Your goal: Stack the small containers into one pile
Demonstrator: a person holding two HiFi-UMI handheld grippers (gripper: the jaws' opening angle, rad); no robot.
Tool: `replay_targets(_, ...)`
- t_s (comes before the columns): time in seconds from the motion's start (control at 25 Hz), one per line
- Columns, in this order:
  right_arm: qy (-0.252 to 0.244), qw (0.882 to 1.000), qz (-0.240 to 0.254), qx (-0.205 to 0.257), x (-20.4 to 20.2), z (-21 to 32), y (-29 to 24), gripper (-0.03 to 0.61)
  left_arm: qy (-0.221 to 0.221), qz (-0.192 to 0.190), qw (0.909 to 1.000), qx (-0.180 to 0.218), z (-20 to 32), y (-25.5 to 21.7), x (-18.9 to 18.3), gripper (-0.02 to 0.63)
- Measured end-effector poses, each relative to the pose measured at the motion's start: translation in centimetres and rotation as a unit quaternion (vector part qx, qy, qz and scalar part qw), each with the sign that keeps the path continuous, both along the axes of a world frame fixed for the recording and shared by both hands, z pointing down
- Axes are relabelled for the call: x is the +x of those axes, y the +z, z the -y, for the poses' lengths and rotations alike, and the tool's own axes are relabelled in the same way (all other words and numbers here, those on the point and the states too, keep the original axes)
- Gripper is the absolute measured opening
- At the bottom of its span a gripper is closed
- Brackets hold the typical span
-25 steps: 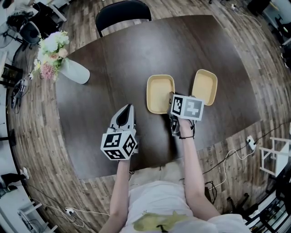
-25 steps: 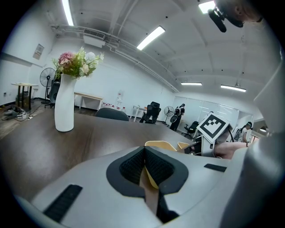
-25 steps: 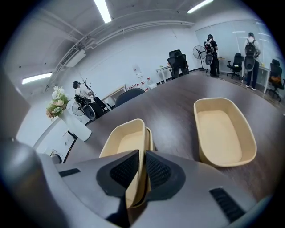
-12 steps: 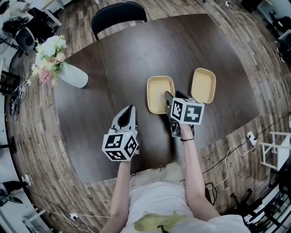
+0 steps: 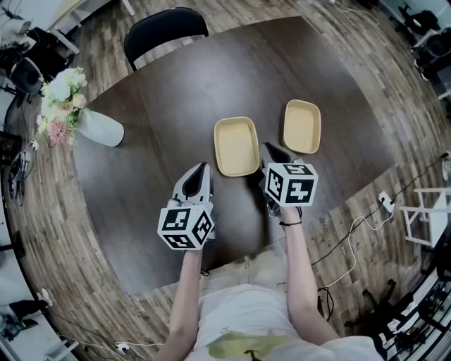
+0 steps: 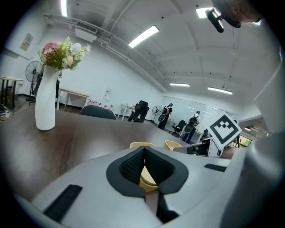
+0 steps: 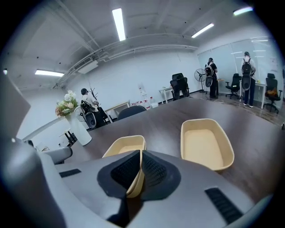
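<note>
Jaws of our left gripper [image 6: 144, 149] sit pressed together, empty. Our right gripper [image 7: 141, 153], its jaws just closed, clamps the right rim of the near container [image 5: 236, 146] at twelve o'clock. Beyond, at one o'clock, the second container [image 5: 301, 127] lies apart.

1. My right gripper [image 7: 140, 152] has just been closing its jaws on the rim of the left container [image 7: 127, 144]. They hide its near corner.
2. In the left gripper view, my left gripper [image 6: 144, 148] hides most of the left container and the right container [image 6: 173, 144].
3. The table [image 5: 176, 106] hides part of the chair [image 5: 165, 21].
4. The far people [image 7: 246, 73] are too small to tell apart.
</note>
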State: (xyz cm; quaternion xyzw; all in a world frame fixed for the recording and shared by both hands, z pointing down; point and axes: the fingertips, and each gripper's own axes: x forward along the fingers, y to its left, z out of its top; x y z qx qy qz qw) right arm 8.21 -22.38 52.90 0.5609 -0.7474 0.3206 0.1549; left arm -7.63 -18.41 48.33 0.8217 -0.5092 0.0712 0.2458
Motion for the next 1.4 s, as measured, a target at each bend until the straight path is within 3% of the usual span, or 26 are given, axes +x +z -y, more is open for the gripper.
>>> replay_targets(0.2,-0.042,0.998,-0.001,0.048,1.0,-0.3,-1.7,0.025,0.019,0.004,0.9998,-0.001,0.0,0.0,2.5,0.025)
replay_targets(0.64,-0.058,0.997,0.001,0.058,7.9,0.6,-2.9,0.021,0.019,0.003,0.9998,0.002,1.1,-0.8,9.0,0.025)
replay_targets(0.92,-0.024,0.999,0.016,0.025,14.6,1.8,-2.1,0.023,0.021,0.005,0.9998,0.005,2.1,-1.3,14.6,0.025)
replay_targets(1.16,-0.009,1.000,0.012,0.009,17.5,2.8,-0.5,0.028,0.015,0.006,0.9999,0.003,2.8,-0.9,17.6,0.025)
replay_targets(1.28,-0.008,0.999,0.030,-0.011,17.8,3.3,0.6,0.124,0.012,0.007,0.9999,0.000,3.1,-0.6,18.7,0.025)
replay_targets(1.4,-0.007,0.999,0.038,-0.032,17.8,3.6,2.0,0.144,0.012,0.010,0.9999,-0.004,3.3,-0.3,19.6,0.025)
